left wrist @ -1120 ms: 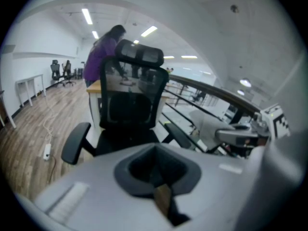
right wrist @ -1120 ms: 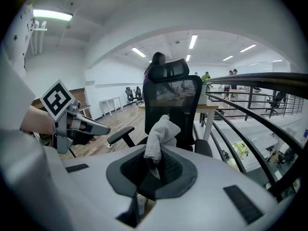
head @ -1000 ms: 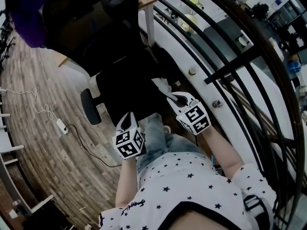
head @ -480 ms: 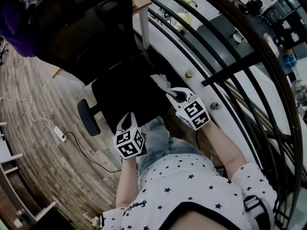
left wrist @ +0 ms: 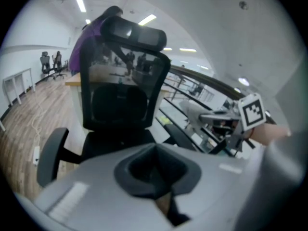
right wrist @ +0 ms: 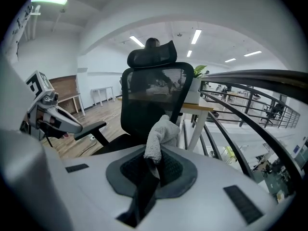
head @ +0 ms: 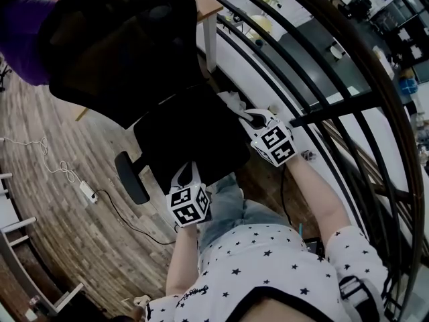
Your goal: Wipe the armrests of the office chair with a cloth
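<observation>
Right gripper point(right wrist: 152, 171) clenched on cloth point(right wrist: 161, 134), poised beside chair point(head: 191, 136); left gripper point(left wrist: 161, 198) clenched, empty; far armrest point(head: 131, 177) untouched; wiping judged barely begun, both armrests left.

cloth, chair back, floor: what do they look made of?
Cloth: pale grey with a nubby, looped surface, likely microfibre or terry; it bunches softly where the right gripper pinches it.
Chair back: black mesh, probably synthetic; the room behind shows through it.
Floor: wood-grain planks, matte; laminate or real wood, can't tell.
</observation>
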{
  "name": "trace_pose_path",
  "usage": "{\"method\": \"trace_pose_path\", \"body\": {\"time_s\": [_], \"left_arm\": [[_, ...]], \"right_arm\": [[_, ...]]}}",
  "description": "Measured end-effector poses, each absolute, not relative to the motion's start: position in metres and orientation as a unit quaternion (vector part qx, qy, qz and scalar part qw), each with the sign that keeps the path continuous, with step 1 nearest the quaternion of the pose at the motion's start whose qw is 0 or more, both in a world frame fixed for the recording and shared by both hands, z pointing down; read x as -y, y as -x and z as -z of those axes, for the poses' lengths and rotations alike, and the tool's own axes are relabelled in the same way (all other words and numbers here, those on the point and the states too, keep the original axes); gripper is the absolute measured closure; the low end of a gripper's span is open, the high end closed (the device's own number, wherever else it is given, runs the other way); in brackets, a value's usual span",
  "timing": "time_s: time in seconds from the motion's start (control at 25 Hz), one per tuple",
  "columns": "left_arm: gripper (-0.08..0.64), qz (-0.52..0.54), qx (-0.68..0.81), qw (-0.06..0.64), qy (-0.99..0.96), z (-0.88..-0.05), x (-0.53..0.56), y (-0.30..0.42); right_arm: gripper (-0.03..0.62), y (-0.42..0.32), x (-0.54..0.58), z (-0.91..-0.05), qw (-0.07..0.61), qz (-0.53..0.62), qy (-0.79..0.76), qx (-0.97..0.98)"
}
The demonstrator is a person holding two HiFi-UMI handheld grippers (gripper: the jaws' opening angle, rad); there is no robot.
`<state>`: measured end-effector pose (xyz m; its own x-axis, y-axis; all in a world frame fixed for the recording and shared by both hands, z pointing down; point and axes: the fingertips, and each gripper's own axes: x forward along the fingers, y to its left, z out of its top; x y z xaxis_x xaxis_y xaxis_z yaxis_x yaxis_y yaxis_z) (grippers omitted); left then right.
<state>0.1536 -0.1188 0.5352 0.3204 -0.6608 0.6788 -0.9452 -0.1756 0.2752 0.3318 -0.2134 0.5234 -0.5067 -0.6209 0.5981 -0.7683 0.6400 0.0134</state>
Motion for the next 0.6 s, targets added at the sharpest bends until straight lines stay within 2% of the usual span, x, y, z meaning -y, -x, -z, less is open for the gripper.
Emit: {"method": "trace_pose_path", "body": {"time_s": [0.32, 0.6], "left_arm": [[0.558, -0.221, 0.536, 0.351, -0.735, -0.550, 0.144, -0.151], [0.558, -0.235, 0.527, 0.362, -0.732, -0.565, 0.154, -0.143]], "right_arm": [[0.560, -0.347, 0.268, -0.557, 0.324, -0.123, -0.409, 0.844], [0.560, -0.352, 0.295, -0.599, 0.381, -0.108, -0.394, 0.829]]}}
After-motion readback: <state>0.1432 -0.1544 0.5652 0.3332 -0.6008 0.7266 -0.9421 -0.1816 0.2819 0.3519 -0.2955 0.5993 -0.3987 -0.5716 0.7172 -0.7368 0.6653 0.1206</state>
